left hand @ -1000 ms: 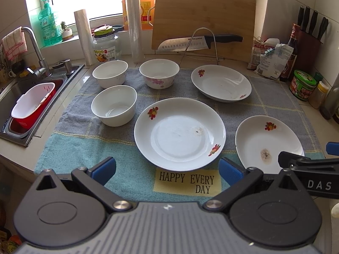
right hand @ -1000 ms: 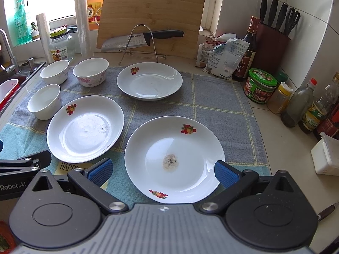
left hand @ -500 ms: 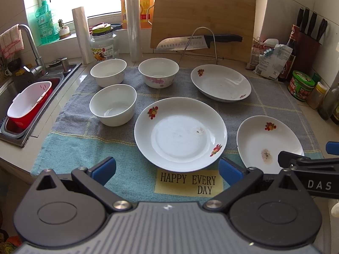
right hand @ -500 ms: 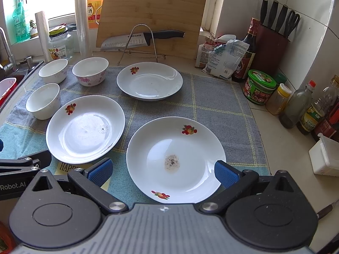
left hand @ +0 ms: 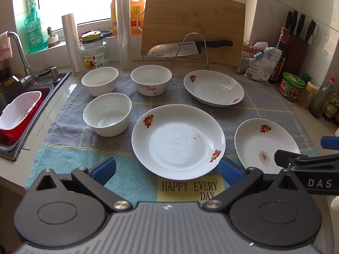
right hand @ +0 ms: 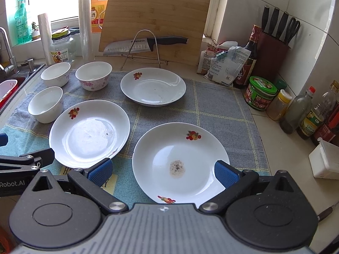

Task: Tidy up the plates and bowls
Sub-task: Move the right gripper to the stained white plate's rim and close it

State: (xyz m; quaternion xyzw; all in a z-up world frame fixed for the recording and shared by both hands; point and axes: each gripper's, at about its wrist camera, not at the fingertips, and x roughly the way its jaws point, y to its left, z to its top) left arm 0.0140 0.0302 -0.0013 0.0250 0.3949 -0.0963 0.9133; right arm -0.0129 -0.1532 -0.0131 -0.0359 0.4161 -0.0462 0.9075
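Note:
Three white flowered plates lie on a towel [left hand: 84,152]: a large middle plate [left hand: 178,140] [right hand: 89,133], a near right plate [left hand: 264,146] [right hand: 180,163] with a brown stain, and a far plate [left hand: 214,87] [right hand: 153,86]. Three white bowls stand at the left: a near one [left hand: 107,114] [right hand: 45,104], a far left one [left hand: 99,81] [right hand: 55,74] and a pink-flowered one [left hand: 151,79] [right hand: 93,75]. My left gripper [left hand: 167,170] is open before the middle plate. My right gripper [right hand: 163,171] is open, its fingers straddling the near right plate's front.
A cutting board [left hand: 192,27] leans at the back behind a knife on a wire rack [left hand: 190,47]. A sink [left hand: 12,97] holding a red-and-white basket [left hand: 19,112] lies left. Jars, bottles [right hand: 296,112] and a knife block [right hand: 273,50] crowd the right side. A white box [right hand: 326,160] sits near right.
Both grippers have risen and eased slightly forward, so the dishes sit a little closer in both views. No dish has moved and both grippers stay open.

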